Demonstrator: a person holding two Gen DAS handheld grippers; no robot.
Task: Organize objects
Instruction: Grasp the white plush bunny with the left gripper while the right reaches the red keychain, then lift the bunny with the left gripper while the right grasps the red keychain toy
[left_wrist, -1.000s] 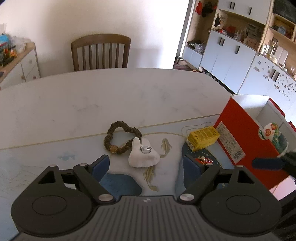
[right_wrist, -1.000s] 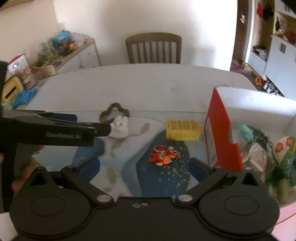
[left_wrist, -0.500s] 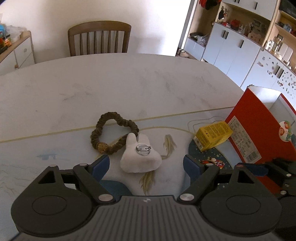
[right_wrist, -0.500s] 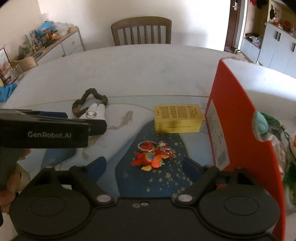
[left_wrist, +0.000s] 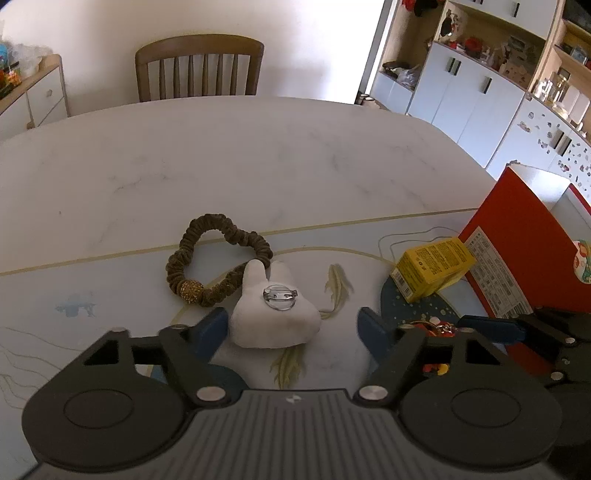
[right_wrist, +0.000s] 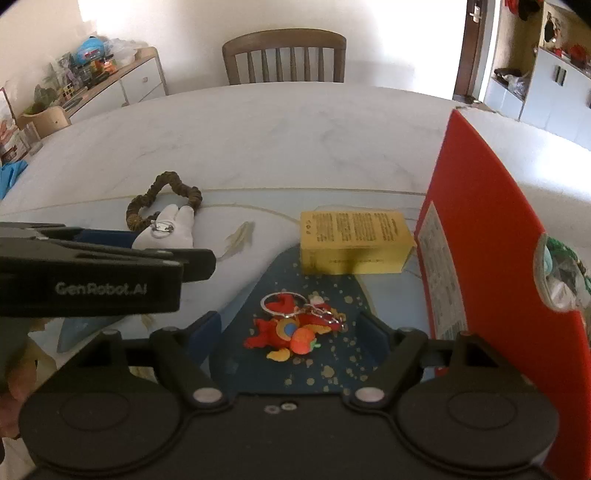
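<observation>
A white plush brooch (left_wrist: 274, 313) with a metal pin lies on the table mat, partly on a brown hair scrunchie (left_wrist: 214, 264). My left gripper (left_wrist: 291, 328) is open, its blue fingers on either side of the brooch. A red and orange keychain toy (right_wrist: 293, 326) lies on the dark blue part of the mat. My right gripper (right_wrist: 290, 328) is open with its fingers flanking the toy. A yellow box (right_wrist: 354, 242) lies just beyond it, next to the red storage box (right_wrist: 480, 236).
The red box holds several soft items (right_wrist: 565, 273) at the right. A wooden chair (left_wrist: 199, 68) stands at the table's far side. White cabinets (left_wrist: 472, 99) line the right wall and a cluttered sideboard (right_wrist: 107, 81) stands at the left.
Both grippers have moved forward and down. The left now flanks the white brooch and the right flanks the keychain toy. Nothing has been grasped.
</observation>
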